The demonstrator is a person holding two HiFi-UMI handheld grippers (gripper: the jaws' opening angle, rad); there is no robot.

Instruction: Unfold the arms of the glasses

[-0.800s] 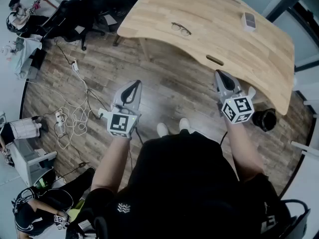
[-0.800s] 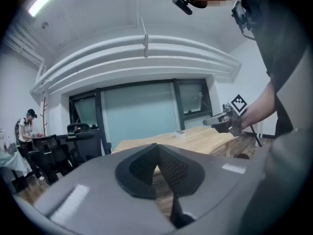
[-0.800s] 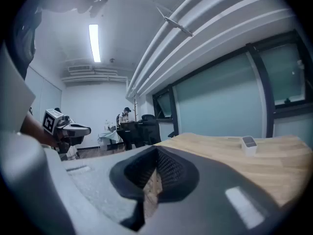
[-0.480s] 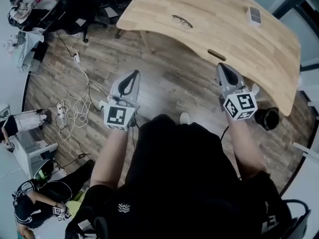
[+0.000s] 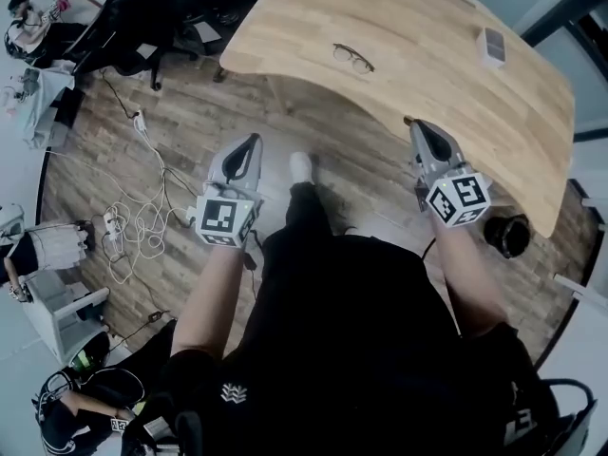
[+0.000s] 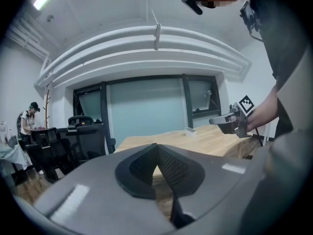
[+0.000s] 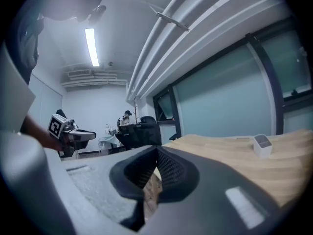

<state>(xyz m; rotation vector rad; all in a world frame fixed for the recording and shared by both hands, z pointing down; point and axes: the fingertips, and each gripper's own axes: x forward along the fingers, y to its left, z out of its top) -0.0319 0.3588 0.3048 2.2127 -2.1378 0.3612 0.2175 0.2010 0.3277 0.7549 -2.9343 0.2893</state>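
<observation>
While the glasses [image 5: 352, 57] sit on the table [image 5: 427, 84] towards its left end, left gripper [image 5: 251, 142] hangs over the wooden floor [image 5: 190, 150], right gripper [image 5: 414, 124] at the table's near edge. Both pairs of fingers pressed together, empty, well apart from the glasses.

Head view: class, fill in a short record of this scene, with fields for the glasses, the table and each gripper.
glasses: lying on the table, toward its left end, nothing touching them
table: light wood; also bears a small white box
left gripper: shut, empty, over the floor, short of the table
right gripper: shut, empty, by the table's near edge
</observation>
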